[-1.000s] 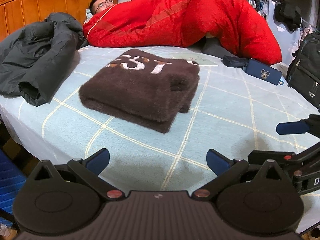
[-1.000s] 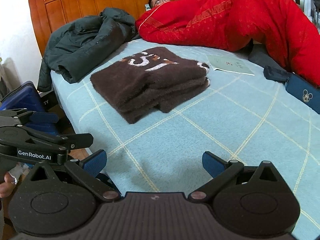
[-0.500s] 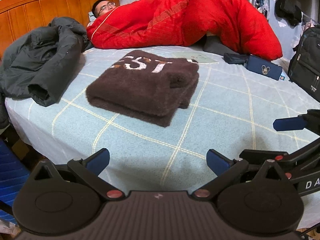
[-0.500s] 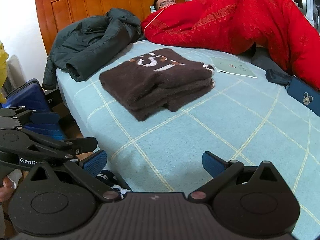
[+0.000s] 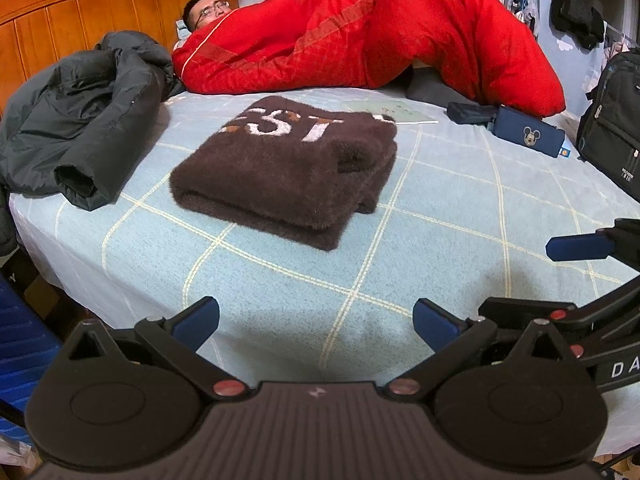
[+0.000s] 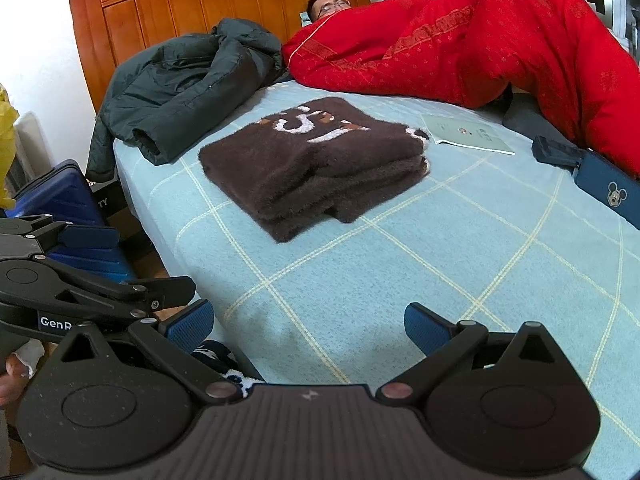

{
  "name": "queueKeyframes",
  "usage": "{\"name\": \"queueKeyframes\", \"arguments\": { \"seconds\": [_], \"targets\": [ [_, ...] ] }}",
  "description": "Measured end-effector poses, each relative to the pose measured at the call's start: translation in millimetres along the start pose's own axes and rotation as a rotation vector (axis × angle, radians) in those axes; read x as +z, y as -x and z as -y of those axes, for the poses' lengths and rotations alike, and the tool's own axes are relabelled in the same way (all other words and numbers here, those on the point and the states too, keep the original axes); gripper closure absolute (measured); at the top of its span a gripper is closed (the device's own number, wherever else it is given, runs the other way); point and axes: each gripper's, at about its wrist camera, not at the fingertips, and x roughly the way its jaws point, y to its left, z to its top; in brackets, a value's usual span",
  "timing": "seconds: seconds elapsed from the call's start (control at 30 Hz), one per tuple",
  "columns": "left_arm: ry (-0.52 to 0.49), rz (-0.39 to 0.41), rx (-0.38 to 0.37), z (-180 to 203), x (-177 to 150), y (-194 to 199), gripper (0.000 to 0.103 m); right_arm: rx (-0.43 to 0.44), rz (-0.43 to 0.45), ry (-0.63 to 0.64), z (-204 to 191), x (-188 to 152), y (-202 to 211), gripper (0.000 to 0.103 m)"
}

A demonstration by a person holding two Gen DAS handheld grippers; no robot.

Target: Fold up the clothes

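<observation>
A fuzzy dark brown garment with white letters [image 5: 288,168] [image 6: 316,164] lies folded in a thick square on the light blue checked bed sheet [image 5: 440,216] [image 6: 460,248]. My left gripper [image 5: 316,322] hovers open over the bed's near edge, well short of the garment, with nothing between its blue pads. My right gripper [image 6: 306,322] is open and empty too, above the bed's corner. Each gripper shows in the other's view: the right gripper [image 5: 584,280] at the right edge, the left gripper [image 6: 88,264] at the left.
A dark green padded jacket [image 5: 80,120] [image 6: 188,80] lies crumpled by the wooden headboard [image 6: 200,4]. A person under a red quilt [image 5: 380,36] [image 6: 480,36] lies across the far side. A booklet [image 6: 466,134], a blue Mickey case [image 5: 528,136], a black backpack [image 5: 612,128], and a blue suitcase [image 6: 68,200] are nearby.
Both grippers have pulled back from the folded garment toward the bed's near edge, so it looks smaller and farther. Both stay open.
</observation>
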Motion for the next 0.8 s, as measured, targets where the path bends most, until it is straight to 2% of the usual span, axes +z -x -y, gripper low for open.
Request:
{"name": "queueKeyframes", "arguments": {
  "seconds": [0.8],
  "targets": [
    [-0.035,-0.056,-0.016,1.2,0.9,-29.1,0.001,-0.038,-0.056,0.019,3.7,0.6,-21.3,0.0]
  ]
}}
